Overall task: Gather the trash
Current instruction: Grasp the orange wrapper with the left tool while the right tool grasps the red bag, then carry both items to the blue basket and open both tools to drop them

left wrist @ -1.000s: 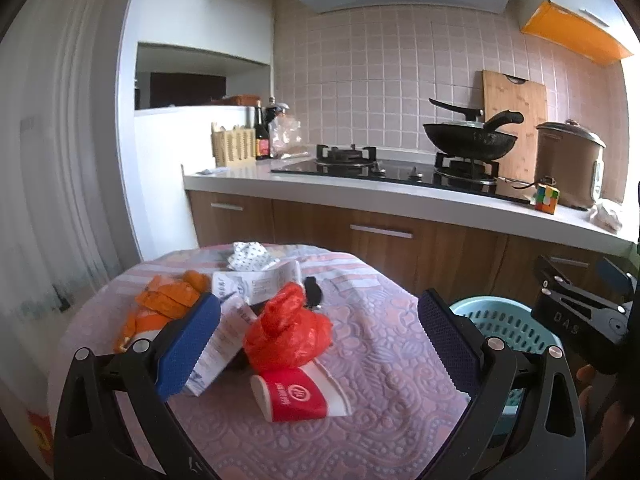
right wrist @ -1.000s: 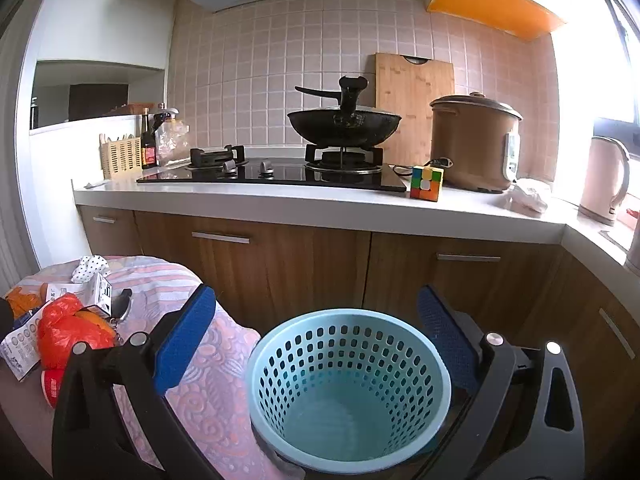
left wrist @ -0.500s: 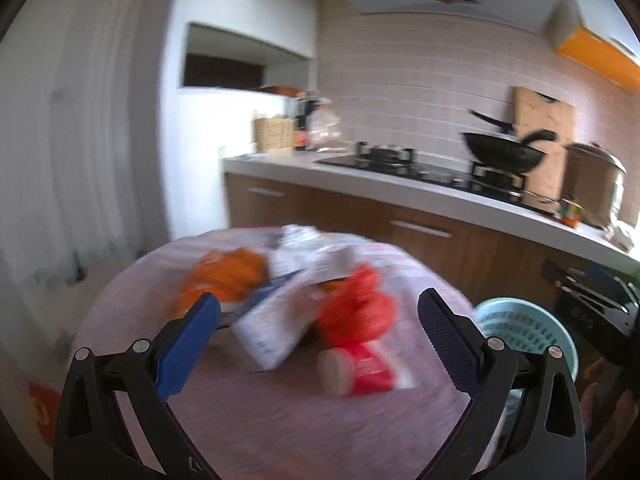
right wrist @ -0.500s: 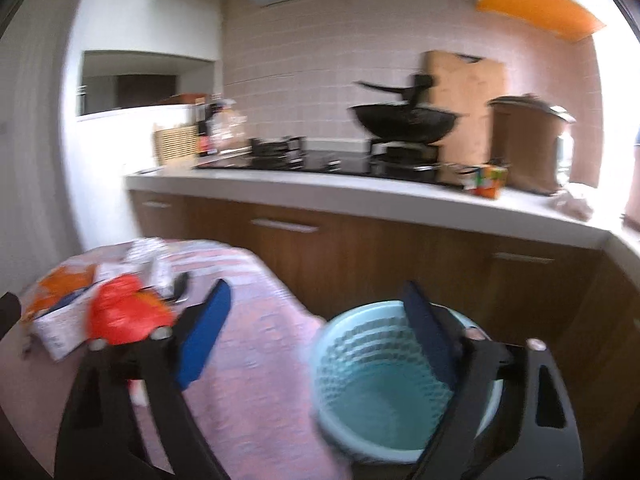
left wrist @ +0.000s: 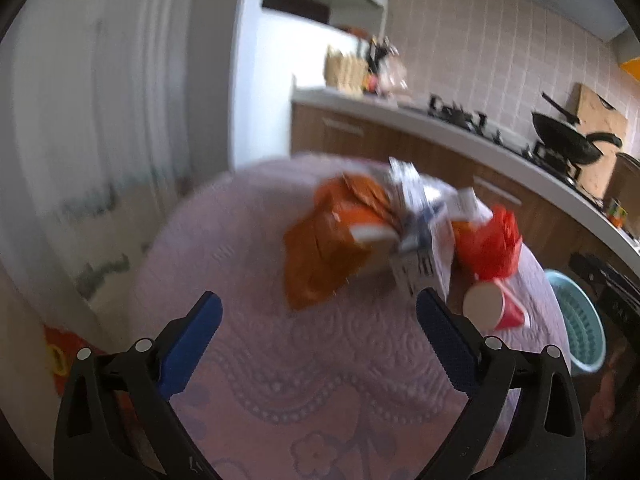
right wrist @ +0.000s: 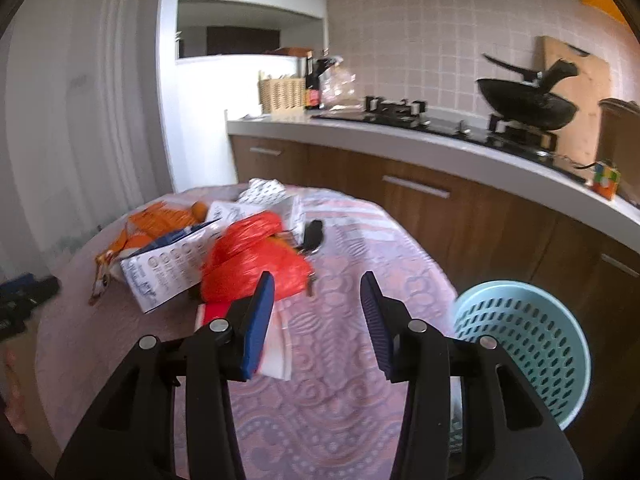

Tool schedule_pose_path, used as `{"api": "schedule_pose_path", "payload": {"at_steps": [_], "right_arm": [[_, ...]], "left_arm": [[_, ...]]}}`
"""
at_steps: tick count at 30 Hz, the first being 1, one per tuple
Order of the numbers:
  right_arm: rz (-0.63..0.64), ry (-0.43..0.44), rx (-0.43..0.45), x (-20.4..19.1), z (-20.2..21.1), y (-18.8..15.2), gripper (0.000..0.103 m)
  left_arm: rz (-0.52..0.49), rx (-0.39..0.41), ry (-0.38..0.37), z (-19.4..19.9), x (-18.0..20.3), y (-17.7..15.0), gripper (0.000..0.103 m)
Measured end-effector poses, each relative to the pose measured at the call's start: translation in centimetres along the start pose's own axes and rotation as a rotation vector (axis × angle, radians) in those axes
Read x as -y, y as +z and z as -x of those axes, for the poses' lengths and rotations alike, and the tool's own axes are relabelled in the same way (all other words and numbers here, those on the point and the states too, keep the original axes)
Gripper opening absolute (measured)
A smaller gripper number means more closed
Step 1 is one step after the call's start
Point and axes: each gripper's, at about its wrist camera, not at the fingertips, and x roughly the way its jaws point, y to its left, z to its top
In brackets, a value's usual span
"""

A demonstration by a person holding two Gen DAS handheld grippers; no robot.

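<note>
Several pieces of trash lie heaped on the round surface under its pink patterned cloth: an orange crinkled snack wrapper, a white printed paper carton, a red plastic bag and a red paper cup tipped on its side just beside the bag. A black key fob rests behind the red bag. Left gripper hovers above the cloth short of the wrapper, its blue-padded fingers spread wide and holding nothing. Right gripper hangs over the surface close to the red bag, its fingers parted about halfway and also empty. Beside the surface, on the floor by the wooden cabinets, stands a light blue perforated plastic basket.
</note>
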Motion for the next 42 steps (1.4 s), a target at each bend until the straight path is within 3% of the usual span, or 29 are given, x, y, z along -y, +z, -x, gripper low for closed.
{"api": "schedule_pose_path", "payload": {"at_steps": [2, 5, 7, 8, 11, 13, 16, 19, 24, 30, 31, 35, 38, 42], "right_arm": [[0.006, 0.013, -0.014, -0.5, -0.3, -0.2, 0.041], [0.021, 0.01, -0.024, -1.0, -0.6, -0.4, 0.041], [0.021, 0.027, -0.036, -0.9, -0.7, -0.6, 0.041], [0.021, 0.04, -0.044, -0.9, -0.9, -0.7, 0.042], [0.019, 0.061, -0.077, -1.0, -1.6, -1.1, 0.053], [0.022, 0.063, -0.087, -1.2, -2.1, -1.1, 0.054], [0.004, 0.08, -0.093, -1.3, -2.9, -0.5, 0.068], [-0.029, 0.1, -0.102, -1.3, -4.2, 0.8, 0.071], [-0.009, 0.12, -0.116, -2.8, -6.6, 2.4, 0.077], [-0.003, 0.121, -0.199, -3.6, -9.9, 2.4, 0.078], [-0.009, 0.131, -0.199, -3.5, -10.0, 2.4, 0.076], [-0.01, 0.174, -0.217, -3.2, -10.0, 2.4, 0.042], [-0.005, 0.203, -0.203, -2.8, -9.1, 2.6, 0.032], [-0.02, 0.232, -0.141, -1.6, -6.6, 3.5, 0.029]], "left_arm": [[-0.015, -0.027, 0.003, -1.5, 0.2, 0.3, 0.092], [-0.08, -0.041, 0.069, -3.7, 1.3, 1.3, 0.091], [-0.122, -0.077, 0.141, -5.5, 1.7, 1.7, 0.078], [-0.131, -0.093, 0.153, -6.3, 1.7, 1.9, 0.077], [-0.132, -0.109, 0.148, -7.8, 1.7, 2.0, 0.071], [-0.126, -0.124, 0.147, -8.6, 1.6, 2.0, 0.049], [-0.101, -0.162, 0.151, -9.6, 1.2, 1.9, 0.023], [-0.066, -0.145, 0.137, -9.5, 0.7, 2.2, 0.012], [-0.018, -0.125, 0.117, -9.0, -0.1, 2.3, 0.009], [0.006, -0.087, 0.095, -7.7, 0.1, 2.6, 0.007], [0.007, -0.08, 0.096, -7.2, 0.3, 2.7, 0.007], [0.03, -0.028, 0.097, -4.9, 0.6, 3.1, 0.007], [0.041, 0.019, 0.106, -2.9, 1.1, 3.4, 0.007], [0.038, 0.08, 0.089, -0.4, 2.2, 4.4, 0.007]]}}
